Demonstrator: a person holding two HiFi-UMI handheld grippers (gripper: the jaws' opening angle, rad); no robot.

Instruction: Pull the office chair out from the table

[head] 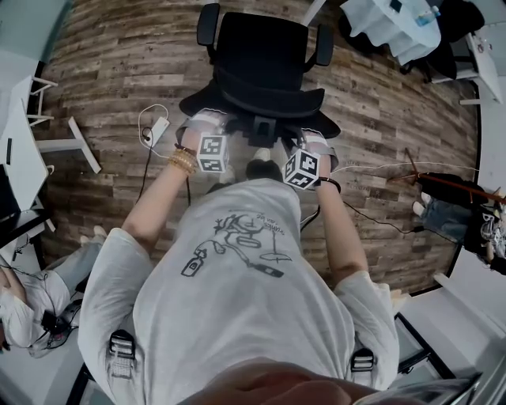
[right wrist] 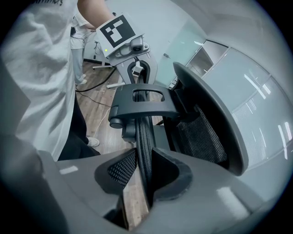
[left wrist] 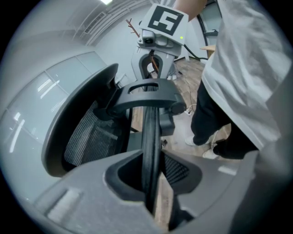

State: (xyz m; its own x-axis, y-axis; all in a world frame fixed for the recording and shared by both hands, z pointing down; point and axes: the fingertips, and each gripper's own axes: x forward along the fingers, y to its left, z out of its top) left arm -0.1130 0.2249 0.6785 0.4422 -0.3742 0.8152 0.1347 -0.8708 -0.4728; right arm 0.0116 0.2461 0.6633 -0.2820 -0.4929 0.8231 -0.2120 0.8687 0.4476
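Observation:
The black office chair (head: 265, 63) stands on the wooden floor just ahead of me, its seat facing away. My left gripper (head: 207, 123) and right gripper (head: 314, 141) both grip the top edge of its backrest, left and right of the middle. In the left gripper view the thin black backrest rim (left wrist: 150, 137) runs between the jaws of the left gripper (left wrist: 151, 183), which press on it. The right gripper view gives the same picture: the rim (right wrist: 143, 137) is pinched in the right gripper (right wrist: 145, 183). Each gripper view shows the other gripper farther along the rim.
White tables stand at the left (head: 20, 150) and far right (head: 395, 24). A power strip with cables (head: 156, 126) lies on the floor left of the chair, and more cables run off to the right. A seated person (head: 32, 300) is at the lower left, with bags (head: 455, 210) at the right.

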